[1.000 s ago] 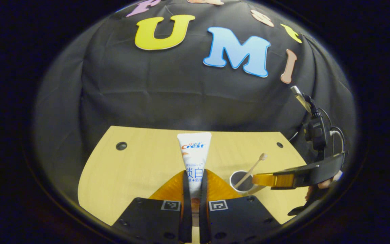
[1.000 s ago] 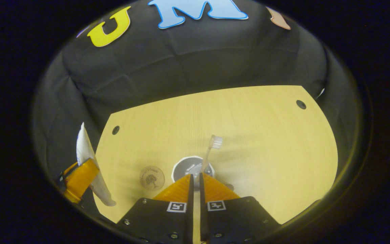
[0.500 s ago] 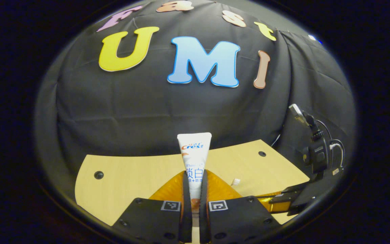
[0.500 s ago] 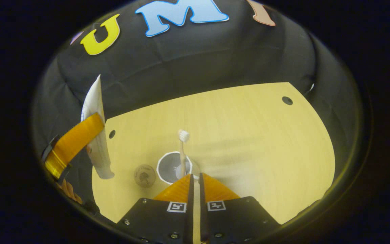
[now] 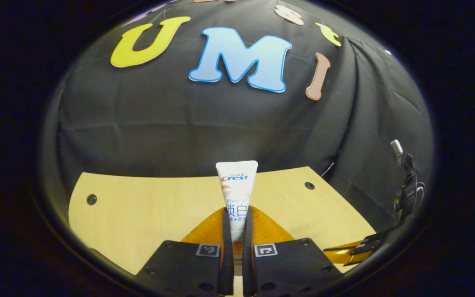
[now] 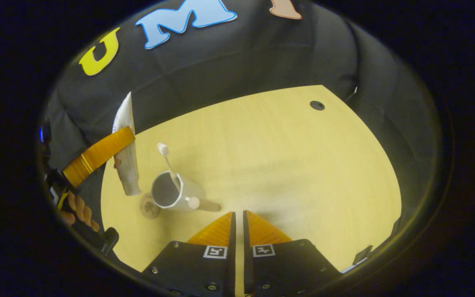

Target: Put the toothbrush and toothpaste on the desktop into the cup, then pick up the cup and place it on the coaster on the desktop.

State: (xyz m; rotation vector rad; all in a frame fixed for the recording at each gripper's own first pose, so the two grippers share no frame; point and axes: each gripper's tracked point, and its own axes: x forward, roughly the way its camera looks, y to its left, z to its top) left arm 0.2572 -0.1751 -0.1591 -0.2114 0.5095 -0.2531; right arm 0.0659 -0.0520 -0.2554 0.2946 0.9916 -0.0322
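Light wood counter with round cable holes, black cloth wall behind. Left gripper view: left tongs pinching the toothpaste, tube upright above the counter; right tongs at the right edge. Right gripper view: right tongs pressed together, holding nothing. Cup stands on the counter with the toothbrush leaning inside, head up. Coaster just beside the cup, partly hidden. Toothpaste hangs just left of the cup; a hand grips the left tool.
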